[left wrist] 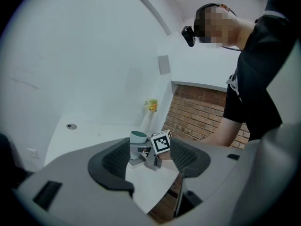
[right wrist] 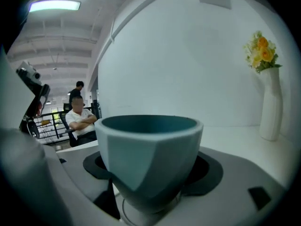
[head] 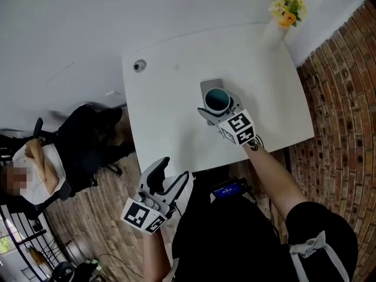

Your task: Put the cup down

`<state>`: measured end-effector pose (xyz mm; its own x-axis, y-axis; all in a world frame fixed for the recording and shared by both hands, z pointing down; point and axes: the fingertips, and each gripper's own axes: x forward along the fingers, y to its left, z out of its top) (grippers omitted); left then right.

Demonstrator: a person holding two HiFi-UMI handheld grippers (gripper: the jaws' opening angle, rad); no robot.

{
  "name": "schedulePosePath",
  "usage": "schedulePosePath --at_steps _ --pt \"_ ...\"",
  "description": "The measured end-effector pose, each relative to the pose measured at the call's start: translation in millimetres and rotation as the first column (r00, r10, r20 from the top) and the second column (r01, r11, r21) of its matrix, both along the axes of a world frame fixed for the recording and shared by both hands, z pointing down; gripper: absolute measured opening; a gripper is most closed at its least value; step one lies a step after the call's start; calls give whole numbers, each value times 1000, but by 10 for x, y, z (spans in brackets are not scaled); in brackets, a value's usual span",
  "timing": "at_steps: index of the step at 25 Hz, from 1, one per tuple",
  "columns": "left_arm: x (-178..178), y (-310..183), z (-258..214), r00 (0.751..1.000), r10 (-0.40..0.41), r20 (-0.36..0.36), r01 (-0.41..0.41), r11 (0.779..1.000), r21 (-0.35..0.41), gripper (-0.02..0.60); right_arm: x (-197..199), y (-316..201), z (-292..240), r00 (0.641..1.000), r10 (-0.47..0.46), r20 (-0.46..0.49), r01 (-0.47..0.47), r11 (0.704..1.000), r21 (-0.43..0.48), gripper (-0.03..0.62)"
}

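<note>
A teal cup (head: 217,99) stands upright between the jaws of my right gripper (head: 218,107), which is shut on it over the middle of the white table (head: 167,119). The right gripper view is filled by the cup (right wrist: 149,154), pinched low on its body by the gripper (right wrist: 150,175). Whether its base touches the tabletop I cannot tell. My left gripper (head: 174,172) is open and holds nothing, off the table's near edge above the brick floor. Its view looks between its jaws (left wrist: 149,161) at the cup (left wrist: 138,140) and the right gripper's marker cube (left wrist: 161,142).
A white vase with yellow flowers (head: 286,7) stands at the table's far right corner, to the right of the cup (right wrist: 269,102). A round cable hole (head: 139,66) sits near the far left corner. A seated person (head: 41,163) is on the left, beyond the table.
</note>
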<state>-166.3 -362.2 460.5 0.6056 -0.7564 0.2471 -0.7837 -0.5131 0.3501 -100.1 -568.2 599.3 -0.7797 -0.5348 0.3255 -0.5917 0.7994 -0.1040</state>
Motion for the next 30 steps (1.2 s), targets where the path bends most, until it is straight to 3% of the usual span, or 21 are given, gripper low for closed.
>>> schedulePosePath --at_steps 6,15,30 --pt "-13 -47 -26 1000 8 -7 -8 1000 9 269 63 160 42 997 -20 -68 23 999 49 402" --pt "-1 -30 -89 1000 28 -9 -28 999 29 270 52 216 149 984 -39 -174 46 998 39 403" --pt "-34 50 -101 998 44 -33 -42 997 59 269 639 685 55 990 51 -131 -65 992 -106 405"
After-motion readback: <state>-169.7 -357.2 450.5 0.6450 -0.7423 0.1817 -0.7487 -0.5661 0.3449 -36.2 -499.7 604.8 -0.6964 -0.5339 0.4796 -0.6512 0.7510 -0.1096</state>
